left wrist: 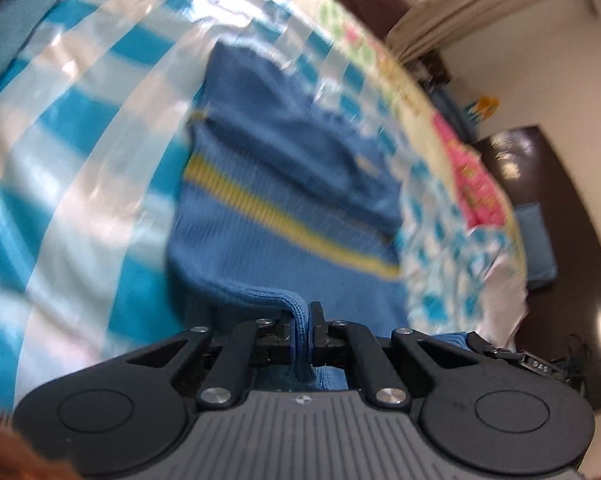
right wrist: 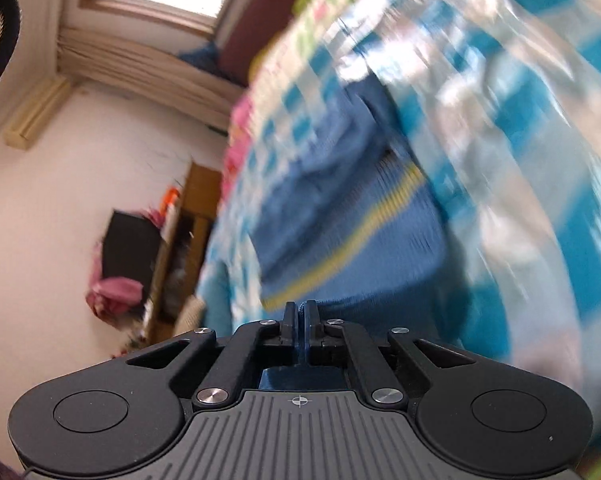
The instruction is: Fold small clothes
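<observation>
A small blue knit garment [left wrist: 284, 184] with a yellow stripe lies on a blue-and-white striped bed cover [left wrist: 80, 128]. My left gripper [left wrist: 301, 312] is shut on a bunched fold of its near ribbed hem, and the cloth runs back between the jaws. In the right wrist view the same blue garment [right wrist: 340, 216] spreads ahead, and my right gripper [right wrist: 300, 310] is shut on its near edge, a thin strip of blue pinched between the fingers. The other gripper's black tip [left wrist: 500, 350] shows at the right of the left wrist view. Both views are motion-blurred.
A flowered sheet [left wrist: 464, 168] with pink patches borders the striped cover. Beyond the bed stand a dark wooden cabinet [left wrist: 516, 160], a curtain [right wrist: 140, 64] under a window, a wooden shelf unit [right wrist: 188, 240] and a pink bundle [right wrist: 112, 292] by the white wall.
</observation>
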`<state>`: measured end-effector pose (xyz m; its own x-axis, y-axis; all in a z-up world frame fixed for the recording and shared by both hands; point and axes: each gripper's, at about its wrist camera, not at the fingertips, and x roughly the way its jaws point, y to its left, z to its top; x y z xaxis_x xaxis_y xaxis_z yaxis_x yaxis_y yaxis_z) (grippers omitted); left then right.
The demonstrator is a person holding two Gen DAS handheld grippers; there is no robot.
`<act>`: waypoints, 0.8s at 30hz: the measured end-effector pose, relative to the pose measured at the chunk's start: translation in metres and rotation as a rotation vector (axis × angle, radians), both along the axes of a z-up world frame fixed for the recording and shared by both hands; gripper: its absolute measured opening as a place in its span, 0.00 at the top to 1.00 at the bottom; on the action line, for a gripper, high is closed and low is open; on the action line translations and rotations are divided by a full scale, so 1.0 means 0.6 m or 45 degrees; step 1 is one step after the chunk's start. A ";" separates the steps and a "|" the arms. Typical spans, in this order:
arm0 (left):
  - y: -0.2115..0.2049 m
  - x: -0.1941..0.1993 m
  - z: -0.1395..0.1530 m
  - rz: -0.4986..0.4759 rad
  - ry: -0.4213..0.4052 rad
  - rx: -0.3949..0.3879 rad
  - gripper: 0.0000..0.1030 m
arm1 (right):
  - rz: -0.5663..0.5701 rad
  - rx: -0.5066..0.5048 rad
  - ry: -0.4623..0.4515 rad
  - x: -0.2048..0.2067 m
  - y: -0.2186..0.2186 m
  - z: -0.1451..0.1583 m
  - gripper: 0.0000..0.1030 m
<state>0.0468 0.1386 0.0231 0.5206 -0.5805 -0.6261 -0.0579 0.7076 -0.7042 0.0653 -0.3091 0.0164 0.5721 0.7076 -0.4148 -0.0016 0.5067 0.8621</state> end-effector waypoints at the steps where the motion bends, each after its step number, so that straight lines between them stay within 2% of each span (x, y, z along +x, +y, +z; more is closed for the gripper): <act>1: 0.001 0.013 0.006 0.003 -0.019 -0.010 0.90 | -0.006 0.003 -0.019 0.014 0.001 0.007 0.97; 7: 0.020 0.084 0.029 0.040 -0.122 -0.087 0.90 | -0.043 -0.018 -0.111 0.096 0.009 0.044 0.97; 15: 0.048 0.180 0.036 0.109 -0.205 -0.107 0.90 | -0.121 -0.074 -0.183 0.222 0.017 0.058 0.98; 20: 0.068 0.258 0.018 0.180 -0.213 -0.110 0.90 | -0.200 -0.125 -0.181 0.310 0.020 0.044 0.98; 24: 0.071 0.319 -0.024 0.240 -0.163 -0.086 0.90 | -0.266 -0.220 -0.107 0.375 0.026 0.004 0.98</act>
<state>0.2383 0.1811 0.0086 0.6964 -0.5043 -0.5107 -0.0913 0.6436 -0.7599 0.2900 -0.2935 0.0188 0.7358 0.4936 -0.4637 0.0505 0.6428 0.7644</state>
